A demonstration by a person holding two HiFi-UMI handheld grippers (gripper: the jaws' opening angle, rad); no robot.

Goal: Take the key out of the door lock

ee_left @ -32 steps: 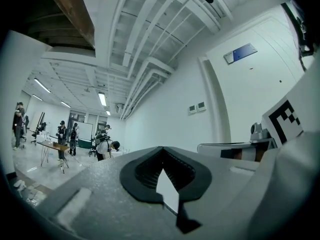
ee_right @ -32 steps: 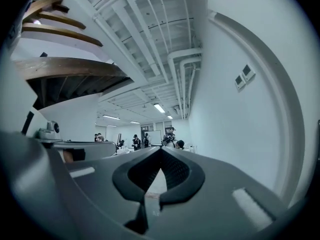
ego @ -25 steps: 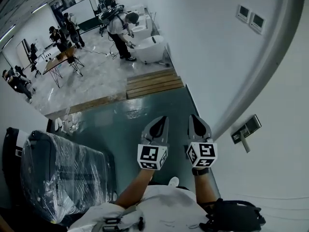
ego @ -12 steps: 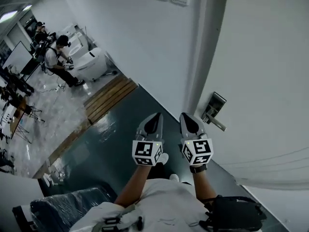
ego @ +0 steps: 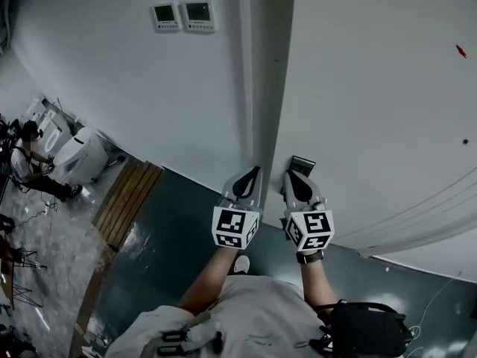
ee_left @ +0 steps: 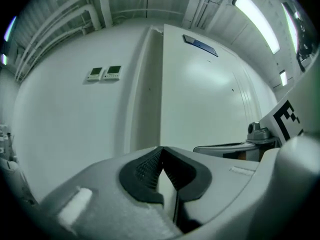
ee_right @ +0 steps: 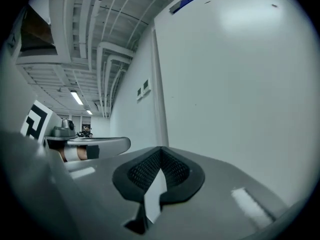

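Status: left gripper (ego: 255,171) w/ marker cube, jaws fully closed. Its black ribbed pads (ee_left: 144,167) meet at the tips, nothing btwn them. Right gripper (ego: 287,174) same: jaws closed, empty. Both are held side by side, near each other but apart, pointed at the large white door (ego: 373,110). Left one lines up w/ the white door frame (ego: 257,88), right one w/ the door's edge.

Key: can't make it out in any view. A dark rectangular metal lock plate (ego: 302,162) sits on the door's edge next to the frame. In head view only its top shows, just past the right gripper's tips; the rest is hidden behind that gripper. Can't tell if the tips touch it.

Other:
- Two small white wall control panels w/ dark screens (ego: 182,15), high on the white wall left of the frame.
- Glossy dark green floor (ego: 171,222) below.
- Light wooden planks (ego: 125,203) on the floor at left, well apart from the door.
- Black bag (ego: 369,330) at lower right by the person's side.
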